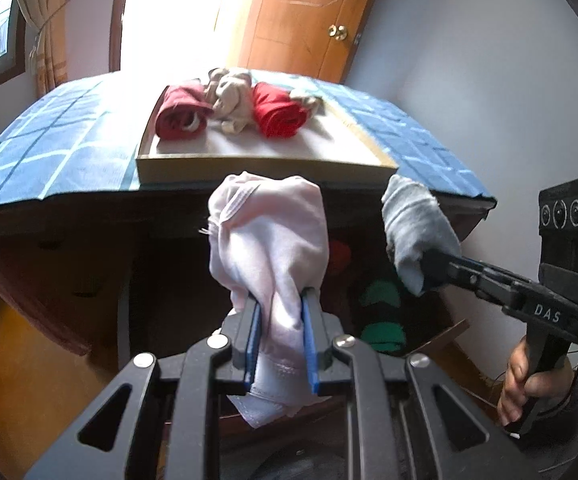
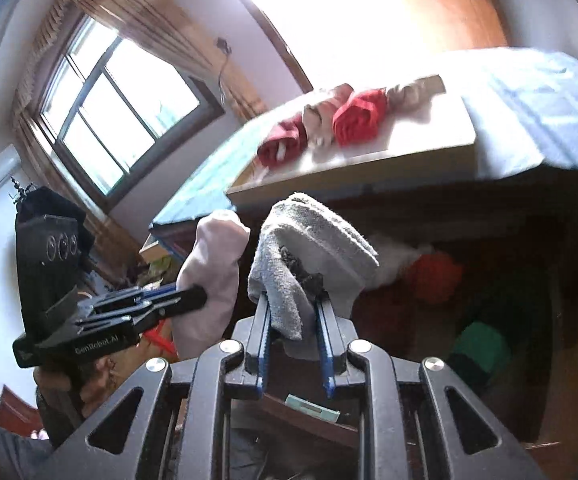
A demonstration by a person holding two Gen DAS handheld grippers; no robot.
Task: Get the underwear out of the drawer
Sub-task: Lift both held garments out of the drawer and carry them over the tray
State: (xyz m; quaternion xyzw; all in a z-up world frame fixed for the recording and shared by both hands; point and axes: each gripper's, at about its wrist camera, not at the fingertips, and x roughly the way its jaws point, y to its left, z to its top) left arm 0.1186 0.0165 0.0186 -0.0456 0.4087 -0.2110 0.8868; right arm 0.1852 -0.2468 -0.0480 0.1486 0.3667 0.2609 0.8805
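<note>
Up on the blue checked cloth (image 1: 69, 136), a flat tray (image 1: 265, 164) is laid with four rolled pieces (two red, two beige). A pink underwear (image 1: 267, 240) is pinched in the left gripper (image 1: 279, 344), a grey underwear (image 2: 309, 248) in the right gripper (image 2: 295, 336), both lifted above the open drawer (image 1: 373, 304). Both likely get set on the tray next; three or more rolls are left below.

The drawer (image 1: 389, 300) interior is dark (green rolls (image 1: 381, 336) indistinct, partly hidden).

Shallow tray (image 1: 265, 164) on blue-checked tabletop (image 1: 61, 148)
</note>
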